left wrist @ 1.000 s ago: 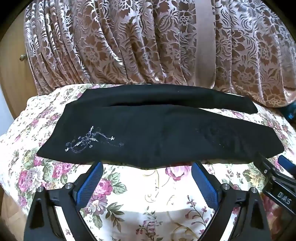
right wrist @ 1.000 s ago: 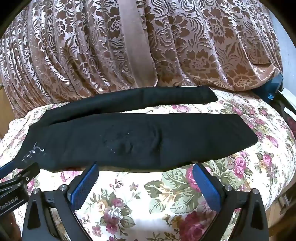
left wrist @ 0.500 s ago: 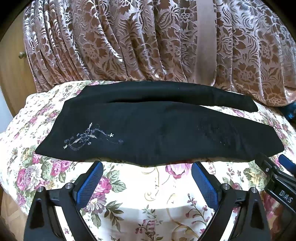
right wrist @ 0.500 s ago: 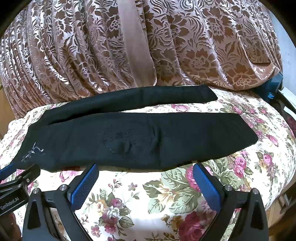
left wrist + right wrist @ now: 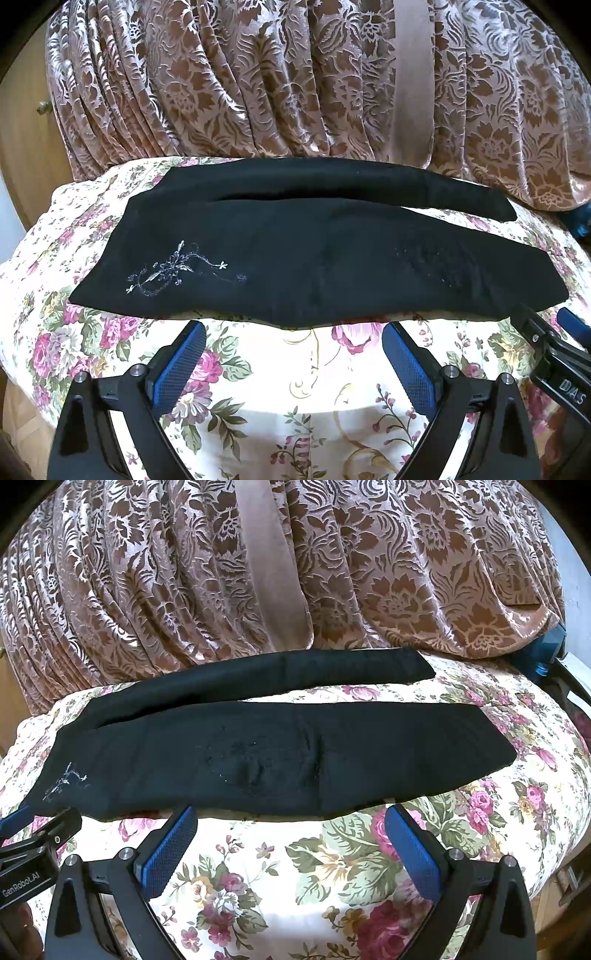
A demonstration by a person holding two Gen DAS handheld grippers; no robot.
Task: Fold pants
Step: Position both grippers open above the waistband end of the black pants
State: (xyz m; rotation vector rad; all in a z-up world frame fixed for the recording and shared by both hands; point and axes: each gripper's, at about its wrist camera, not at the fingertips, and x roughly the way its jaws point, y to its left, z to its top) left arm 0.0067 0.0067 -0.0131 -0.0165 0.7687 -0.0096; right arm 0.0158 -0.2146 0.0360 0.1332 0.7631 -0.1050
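A brown patterned curtain is hanging behind the floral bedspread, where black pants are lying lengthwise toward its far edge, while the left gripper and right gripper are hovering, jaws apart, by the near hem.

Black pants with silver floral embroidery, flat and unfolded, 2 legs apart toward the right

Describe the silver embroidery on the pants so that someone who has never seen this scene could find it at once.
Start at the floral bedsheet in front of the patterned brown curtain. On it lie black pants, spread lengthwise, legs slightly apart. The silver embroidery is a small flowering sprig on the nearer leg, towards its left end in the left view; it is the only bright mark on otherwise plain black cloth.
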